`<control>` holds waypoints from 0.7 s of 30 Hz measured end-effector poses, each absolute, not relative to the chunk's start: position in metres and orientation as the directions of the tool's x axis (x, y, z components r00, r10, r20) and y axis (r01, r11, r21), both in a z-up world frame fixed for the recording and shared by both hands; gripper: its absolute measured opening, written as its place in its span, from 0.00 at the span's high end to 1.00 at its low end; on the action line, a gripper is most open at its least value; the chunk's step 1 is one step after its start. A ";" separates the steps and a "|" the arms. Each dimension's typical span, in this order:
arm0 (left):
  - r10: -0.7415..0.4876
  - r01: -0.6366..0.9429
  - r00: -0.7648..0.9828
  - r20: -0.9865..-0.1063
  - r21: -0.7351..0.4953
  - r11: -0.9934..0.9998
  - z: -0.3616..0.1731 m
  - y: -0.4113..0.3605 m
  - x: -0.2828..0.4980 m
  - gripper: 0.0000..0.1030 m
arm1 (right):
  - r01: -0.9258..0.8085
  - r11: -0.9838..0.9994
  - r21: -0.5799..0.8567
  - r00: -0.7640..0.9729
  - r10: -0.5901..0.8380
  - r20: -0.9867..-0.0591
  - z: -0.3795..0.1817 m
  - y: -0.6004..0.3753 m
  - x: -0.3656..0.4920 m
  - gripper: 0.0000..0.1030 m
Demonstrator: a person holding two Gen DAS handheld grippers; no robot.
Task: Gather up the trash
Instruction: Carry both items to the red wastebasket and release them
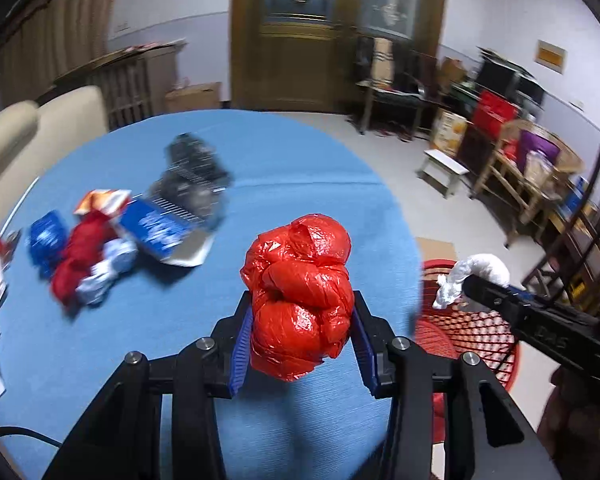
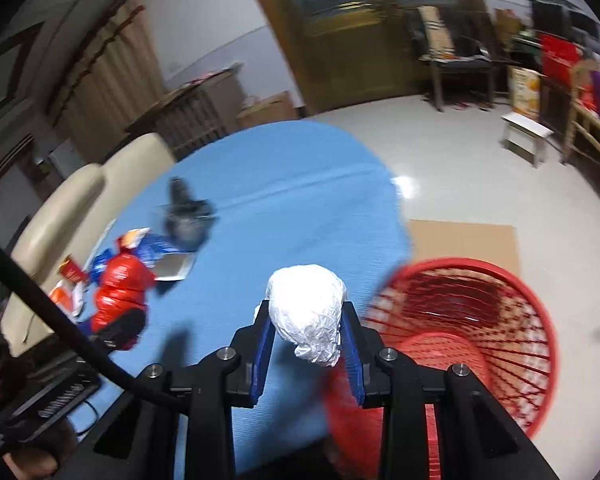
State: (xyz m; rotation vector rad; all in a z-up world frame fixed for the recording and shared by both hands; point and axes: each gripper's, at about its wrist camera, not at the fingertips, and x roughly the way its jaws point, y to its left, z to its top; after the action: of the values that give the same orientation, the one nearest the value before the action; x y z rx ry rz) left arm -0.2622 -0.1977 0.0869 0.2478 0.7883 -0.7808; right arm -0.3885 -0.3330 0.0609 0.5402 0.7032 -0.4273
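Covering table point(image 1: 284, 168): blue cloth point(image 2: 300, 184).

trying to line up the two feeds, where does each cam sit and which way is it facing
Left wrist: on the left gripper, looking along its fingers across the blue table; it grips a red bag; the right gripper shows too.
Right wrist: on the right gripper, facing the table edge and red basket; it grips a white wad.
Shared: table, basket, trash pile, wooden door.
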 end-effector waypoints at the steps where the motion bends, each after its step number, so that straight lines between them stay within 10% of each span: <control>1: -0.543 0.723 0.439 -0.715 -0.078 0.687 0.088 -0.204 -0.265 0.55 | 0.565 0.762 0.316 0.671 -0.202 -0.713 0.055 -0.343 -0.396 0.67; 13: -0.586 0.814 0.368 -0.722 -0.054 0.579 0.087 -0.264 -0.298 0.55 | 0.732 0.618 0.286 0.515 -0.227 -0.827 0.002 -0.396 -0.433 0.64; 16: -0.585 0.826 0.352 -0.731 -0.051 0.561 0.084 -0.275 -0.302 0.55 | 0.739 0.604 0.298 0.505 -0.205 -0.838 -0.004 -0.402 -0.439 0.32; 21: -0.583 0.841 0.331 -0.742 -0.049 0.539 0.079 -0.289 -0.309 0.55 | 0.756 0.569 0.322 0.537 -0.259 -0.803 0.010 -0.412 -0.455 0.31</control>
State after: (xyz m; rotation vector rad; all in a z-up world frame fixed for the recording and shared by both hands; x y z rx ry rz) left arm -0.3087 -0.2886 0.0791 0.3768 0.7896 -0.9594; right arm -0.4545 -0.4119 0.0098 0.7303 0.7794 -0.6722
